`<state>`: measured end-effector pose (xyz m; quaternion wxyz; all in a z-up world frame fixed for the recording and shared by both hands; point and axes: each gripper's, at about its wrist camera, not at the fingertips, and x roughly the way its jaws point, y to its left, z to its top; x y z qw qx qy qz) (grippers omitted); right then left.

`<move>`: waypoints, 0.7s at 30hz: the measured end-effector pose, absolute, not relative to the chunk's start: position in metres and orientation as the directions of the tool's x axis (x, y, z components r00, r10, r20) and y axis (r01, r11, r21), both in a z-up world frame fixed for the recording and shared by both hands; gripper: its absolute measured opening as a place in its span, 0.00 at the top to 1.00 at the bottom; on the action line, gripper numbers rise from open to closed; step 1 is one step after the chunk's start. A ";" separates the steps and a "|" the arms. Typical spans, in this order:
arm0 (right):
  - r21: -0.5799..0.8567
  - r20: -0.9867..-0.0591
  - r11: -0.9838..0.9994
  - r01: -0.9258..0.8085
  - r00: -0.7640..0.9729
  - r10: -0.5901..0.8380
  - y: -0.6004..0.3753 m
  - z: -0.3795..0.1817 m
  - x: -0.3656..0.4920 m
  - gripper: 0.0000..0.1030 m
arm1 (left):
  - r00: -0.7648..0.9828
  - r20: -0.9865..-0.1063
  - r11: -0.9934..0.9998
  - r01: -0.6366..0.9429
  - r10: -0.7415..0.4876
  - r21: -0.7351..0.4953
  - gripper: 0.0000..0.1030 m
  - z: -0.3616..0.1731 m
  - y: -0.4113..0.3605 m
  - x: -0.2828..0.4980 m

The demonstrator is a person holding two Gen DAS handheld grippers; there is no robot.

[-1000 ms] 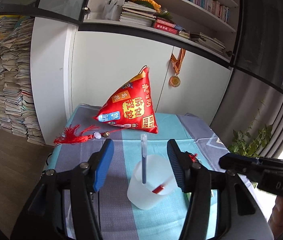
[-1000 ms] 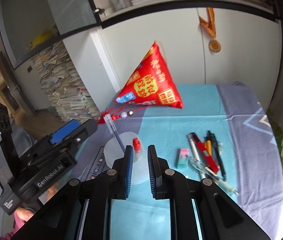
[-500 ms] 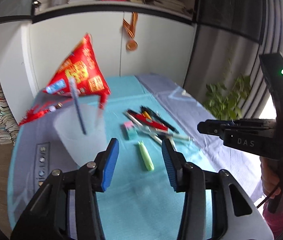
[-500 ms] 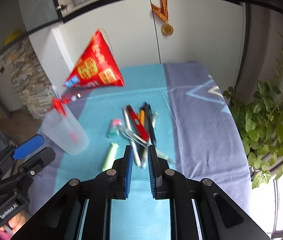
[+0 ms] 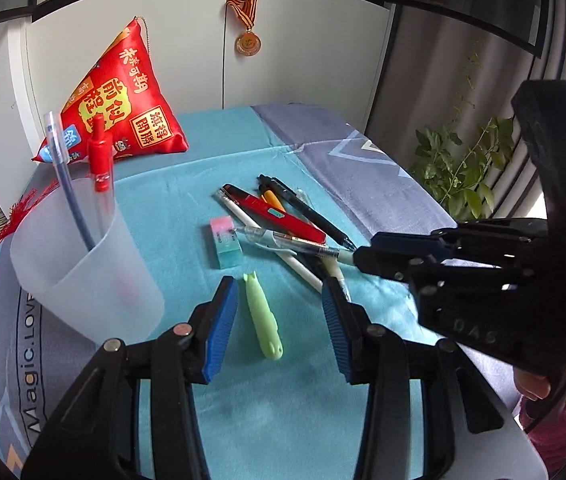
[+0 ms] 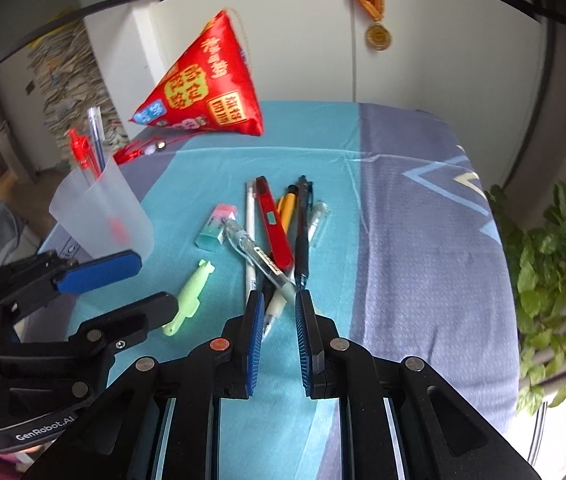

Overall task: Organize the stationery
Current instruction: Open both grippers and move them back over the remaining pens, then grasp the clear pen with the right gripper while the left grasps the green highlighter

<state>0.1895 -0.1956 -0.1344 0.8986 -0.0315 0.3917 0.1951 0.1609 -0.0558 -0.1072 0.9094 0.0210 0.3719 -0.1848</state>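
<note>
A: What is seen nearest, compared with a second ago?

B: The left gripper (image 5: 279, 312) has been brought away from the cup (image 5: 83, 276) and lowered over the green pen (image 5: 263, 316); its jaws, narrowed since then, are spread on either side of it, nothing pinched. The right gripper (image 6: 279, 320) is held nearly pressed together, empty, over the pen pile (image 6: 275, 232).

A: And farther off?

B: The eraser (image 5: 225, 242) is left beside the pile; two pens are stood in the cup. A pickup of the green pen is judged next.
</note>
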 end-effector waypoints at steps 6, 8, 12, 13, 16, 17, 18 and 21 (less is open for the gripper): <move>0.059 -0.758 0.909 -0.413 0.574 0.310 -0.192 -0.152 0.207 0.81 | 0.640 -0.702 0.933 0.348 -0.312 -0.098 0.60 -0.113 -0.059 0.169; 0.045 -0.754 0.901 -0.431 0.577 0.314 -0.190 -0.152 0.204 0.81 | 0.629 -0.712 0.933 0.344 -0.312 -0.104 0.60 -0.114 -0.060 0.171; 0.018 -0.761 0.898 -0.439 0.577 0.298 -0.190 -0.151 0.197 0.98 | 0.622 -0.721 0.934 0.342 -0.307 -0.103 0.60 -0.115 -0.065 0.176; 0.025 -0.764 0.899 -0.438 0.571 0.300 -0.192 -0.151 0.196 0.98 | 0.622 -0.722 0.935 0.341 -0.303 -0.100 0.60 -0.115 -0.066 0.177; 0.035 -0.770 0.894 -0.446 0.558 0.309 -0.197 -0.153 0.193 0.99 | 0.615 -0.729 0.935 0.339 -0.302 -0.102 0.60 -0.115 -0.068 0.180; 0.037 -0.762 0.889 -0.456 0.563 0.320 -0.199 -0.153 0.191 0.99 | 0.613 -0.731 0.936 0.337 -0.301 -0.103 0.60 -0.115 -0.069 0.180; 0.039 -0.752 0.888 -0.458 0.572 0.328 -0.201 -0.152 0.190 0.99 | 0.613 -0.732 0.937 0.335 -0.299 -0.102 0.60 -0.115 -0.070 0.180; 0.034 -0.740 0.882 -0.469 0.582 0.338 -0.202 -0.150 0.192 0.98 | 0.612 -0.735 0.937 0.335 -0.293 -0.095 0.60 -0.115 -0.071 0.180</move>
